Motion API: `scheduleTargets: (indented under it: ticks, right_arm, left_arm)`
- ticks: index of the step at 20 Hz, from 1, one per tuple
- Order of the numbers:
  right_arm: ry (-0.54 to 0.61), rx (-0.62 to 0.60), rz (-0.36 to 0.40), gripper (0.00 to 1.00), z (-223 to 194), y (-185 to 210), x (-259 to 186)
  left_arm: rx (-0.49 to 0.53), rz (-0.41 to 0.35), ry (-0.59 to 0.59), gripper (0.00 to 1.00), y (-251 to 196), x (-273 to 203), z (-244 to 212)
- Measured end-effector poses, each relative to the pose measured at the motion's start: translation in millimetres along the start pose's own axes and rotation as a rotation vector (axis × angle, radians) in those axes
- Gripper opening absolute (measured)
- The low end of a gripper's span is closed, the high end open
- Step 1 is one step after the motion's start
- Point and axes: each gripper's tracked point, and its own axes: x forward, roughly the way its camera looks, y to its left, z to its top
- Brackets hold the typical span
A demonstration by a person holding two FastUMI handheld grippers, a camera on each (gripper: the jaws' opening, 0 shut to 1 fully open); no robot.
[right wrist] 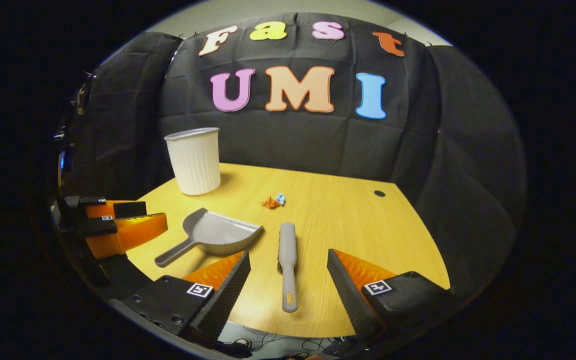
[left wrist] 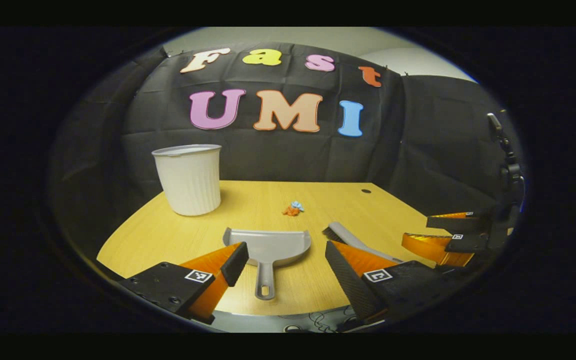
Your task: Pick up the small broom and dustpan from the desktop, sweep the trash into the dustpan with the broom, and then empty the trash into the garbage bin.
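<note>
Item: desk (right wrist: pixel 348 235), task not yet begun. Landmark: bin (right wrist: pixel 194 161), standing upright at the far left corner, mouth up to receive trash. Trash (right wrist: pixel 273 201): small crumpled scraps right of the bin, mid-desk. Dustpan (left wrist: pixel 268 247): flat on the desk nearer than the bin, handle toward the desk's near edge, likely set for an easy grasp. Broom (right wrist: pixel 288 262): lies right of the dustpan, handle likewise nearest. Left gripper (left wrist: pixel 283 265): fingers spread, empty, lined up on the dustpan handle. Right gripper (right wrist: pixel 288 280): fingers spread, empty, straddling the broom handle without touching.
</note>
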Motion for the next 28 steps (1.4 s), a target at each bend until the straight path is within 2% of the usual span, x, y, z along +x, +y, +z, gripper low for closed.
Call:
scheduleTargets:
  ticks: [5,9,11,13,15,16,18,20,22,24,25,26,27,28]
  right_arm:
    - [0.151,0.039,0.045,0.93,-28,-1,41]
    - [0.3,0.061,0.049,0.93,-57,-8,69]
    - [0.39,0.078,0.069,0.93,-73,-3,79]
    - [0.436,0.076,0.074,0.93,-83,-3,91]
    - [0.469,0.067,0.07,0.9,-88,-3,97]
    - [0.487,0.068,0.072,0.93,-92,-2,100]
    - [0.524,0.067,0.075,0.93,-101,0,108]
    - [0.554,0.056,0.074,0.93,-110,0,112]
    - [0.574,0.048,0.073,0.91,-114,0,116]
    - [0.587,0.045,0.071,0.77,-118,1,121]
    - [0.597,0.042,0.067,0.67,-121,1,124]
    - [0.607,0.04,0.064,0.62,-125,1,127]
    - [0.626,0.034,0.061,0.45,-128,0,128]
    - [0.644,0.029,0.063,0.38,-133,0,128]
  left_arm:
    - [0.019,0.002,0.132,0.94,18,28,-24]
    - [-0.013,-0.034,0.315,0.94,18,52,-58]
    - [0.03,-0.004,0.419,0.95,30,61,-77]
    - [0.055,0.006,0.467,0.95,30,61,-88]
    - [0.042,0.0,0.517,0.95,29,61,-97]
    - [0.031,-0.002,0.548,0.95,29,61,-102]
    - [0.012,0.027,0.608,0.95,34,63,-115]
    - [-0.005,0.034,0.651,0.93,35,68,-126]
    - [0.002,0.041,0.68,0.82,40,72,-132]
    - [0.025,0.047,0.712,0.65,45,73,-138]
    - [0.033,0.047,0.731,0.48,45,74,-142]
    - [0.039,0.042,0.748,0.43,44,75,-148]
    - [0.042,0.039,0.763,0.38,43,75,-150]
    - [0.048,0.037,0.775,0.37,43,76,-154]
